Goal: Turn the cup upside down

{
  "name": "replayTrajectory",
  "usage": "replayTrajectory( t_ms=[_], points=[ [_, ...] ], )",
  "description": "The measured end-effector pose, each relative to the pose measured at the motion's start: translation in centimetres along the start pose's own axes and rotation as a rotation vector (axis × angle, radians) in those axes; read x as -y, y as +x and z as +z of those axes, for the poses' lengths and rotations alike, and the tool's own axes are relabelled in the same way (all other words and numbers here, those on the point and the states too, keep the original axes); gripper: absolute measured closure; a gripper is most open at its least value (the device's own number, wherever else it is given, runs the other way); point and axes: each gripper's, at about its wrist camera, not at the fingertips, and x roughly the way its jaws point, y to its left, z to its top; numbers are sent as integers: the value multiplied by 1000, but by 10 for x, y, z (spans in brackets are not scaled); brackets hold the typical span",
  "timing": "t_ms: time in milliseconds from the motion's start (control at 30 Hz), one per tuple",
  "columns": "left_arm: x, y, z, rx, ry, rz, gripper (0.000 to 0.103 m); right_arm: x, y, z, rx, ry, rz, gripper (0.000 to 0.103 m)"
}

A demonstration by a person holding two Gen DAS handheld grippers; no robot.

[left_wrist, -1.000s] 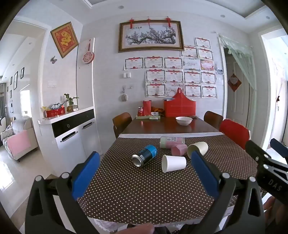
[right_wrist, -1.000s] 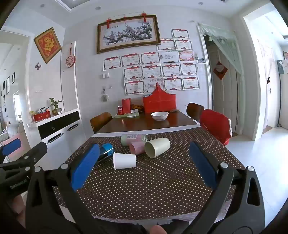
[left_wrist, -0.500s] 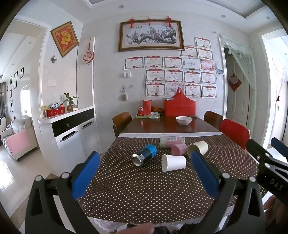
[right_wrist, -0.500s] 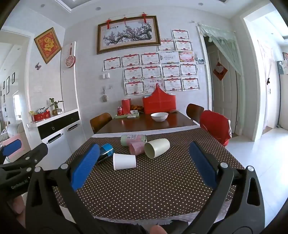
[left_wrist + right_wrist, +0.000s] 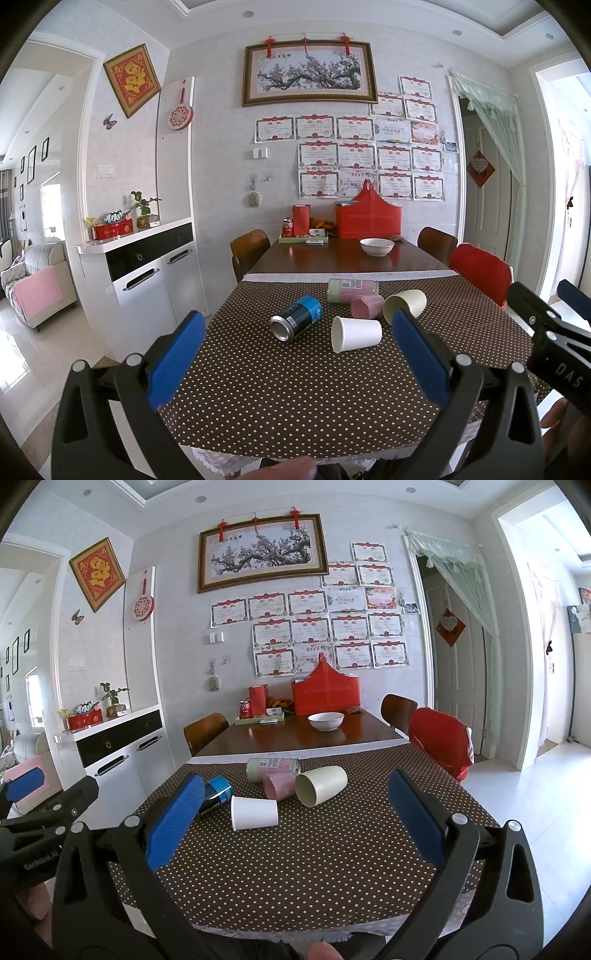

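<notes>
A white paper cup [image 5: 355,333] [image 5: 253,812] lies on its side on the brown dotted tablecloth [image 5: 295,387], mouth towards the left. Behind it lie a cream cup [image 5: 405,304] [image 5: 320,785], a pink cup [image 5: 366,306] [image 5: 279,785] and a pale green and pink canister [image 5: 352,289] [image 5: 272,768], all on their sides. A blue and black can [image 5: 296,321] [image 5: 215,795] lies to the left. My left gripper [image 5: 295,354] is open, held short of the table's near edge. My right gripper [image 5: 293,819] is open too, with nothing between its fingers.
Beyond the cloth, the bare wooden table [image 5: 332,258] holds a white bowl [image 5: 376,246], a red bag [image 5: 367,220] and a tray with a red can [image 5: 287,227]. Chairs [image 5: 480,271] stand along both sides. A white cabinet [image 5: 147,273] stands left.
</notes>
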Motion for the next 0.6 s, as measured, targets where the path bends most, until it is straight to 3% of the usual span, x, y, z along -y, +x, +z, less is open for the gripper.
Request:
replayTrajectory(
  t_ms=[600],
  points=[
    [0,0,0,-1,0,0,4,-1,0,-2,3,-1,0,6]
  ],
)
